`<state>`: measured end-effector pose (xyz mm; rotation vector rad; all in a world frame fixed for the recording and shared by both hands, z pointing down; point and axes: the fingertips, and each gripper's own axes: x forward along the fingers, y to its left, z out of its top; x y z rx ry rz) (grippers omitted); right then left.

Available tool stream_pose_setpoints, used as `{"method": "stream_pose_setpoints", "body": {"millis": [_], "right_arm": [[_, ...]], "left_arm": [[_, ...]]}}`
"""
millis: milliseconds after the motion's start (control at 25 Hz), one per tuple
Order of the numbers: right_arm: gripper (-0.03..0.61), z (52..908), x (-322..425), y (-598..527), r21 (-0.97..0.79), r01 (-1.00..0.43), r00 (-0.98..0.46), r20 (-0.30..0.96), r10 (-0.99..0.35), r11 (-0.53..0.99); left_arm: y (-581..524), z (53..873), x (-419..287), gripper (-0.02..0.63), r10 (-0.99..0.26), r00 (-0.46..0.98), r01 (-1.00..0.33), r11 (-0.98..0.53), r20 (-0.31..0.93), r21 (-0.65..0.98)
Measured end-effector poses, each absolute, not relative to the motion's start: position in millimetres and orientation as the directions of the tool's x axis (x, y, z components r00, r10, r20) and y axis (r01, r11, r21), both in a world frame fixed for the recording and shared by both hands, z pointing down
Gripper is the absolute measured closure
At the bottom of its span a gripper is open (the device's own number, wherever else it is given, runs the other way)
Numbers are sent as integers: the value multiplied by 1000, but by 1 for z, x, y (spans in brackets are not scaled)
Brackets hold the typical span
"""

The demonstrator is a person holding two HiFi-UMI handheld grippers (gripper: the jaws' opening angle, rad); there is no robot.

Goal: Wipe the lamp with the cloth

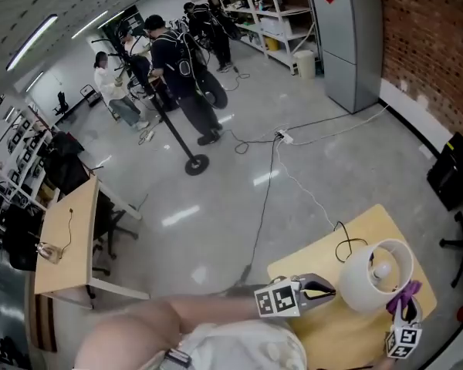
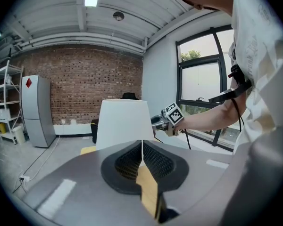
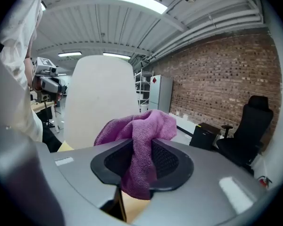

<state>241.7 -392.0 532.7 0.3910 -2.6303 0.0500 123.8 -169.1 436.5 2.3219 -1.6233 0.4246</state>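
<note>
The lamp, with a white shade (image 1: 378, 276), stands on a yellow table (image 1: 332, 326). My left gripper (image 1: 328, 290) sits just left of the shade, jaws shut with nothing between them; in the left gripper view (image 2: 142, 147) the shade (image 2: 122, 124) rises straight ahead. My right gripper (image 1: 405, 305) is at the shade's near right side, shut on a purple cloth (image 1: 407, 293). In the right gripper view the cloth (image 3: 141, 131) bunches out of the right gripper (image 3: 141, 149), close to the shade (image 3: 101, 102).
The lamp's black cord (image 1: 347, 245) loops on the table's far side. A wooden desk (image 1: 62, 237) stands at left, a black chair (image 1: 455, 172) at right, a grey cabinet (image 1: 351, 45) by the brick wall. People stand at the back. Cables cross the floor.
</note>
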Motion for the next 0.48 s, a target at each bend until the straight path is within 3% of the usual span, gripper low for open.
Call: {"method": "stream_pose_setpoints", "body": {"millis": [200,360,480], "right_arm": [[446,543,265,-379,55,-379,-784,511,-352,924],[446,506,270,-337,91,-453,-800,397,-449,887],[446,463,242,-331,68,-438,-851,289,-438,896]], "left_arm": [[-135,434,127,604,-851,346,-935,-346,395,73],[-82,438,126,604,-858,386,-921,-382,339,80],[-78,421,114,604,-861,403,-913,-404,311,63]]}}
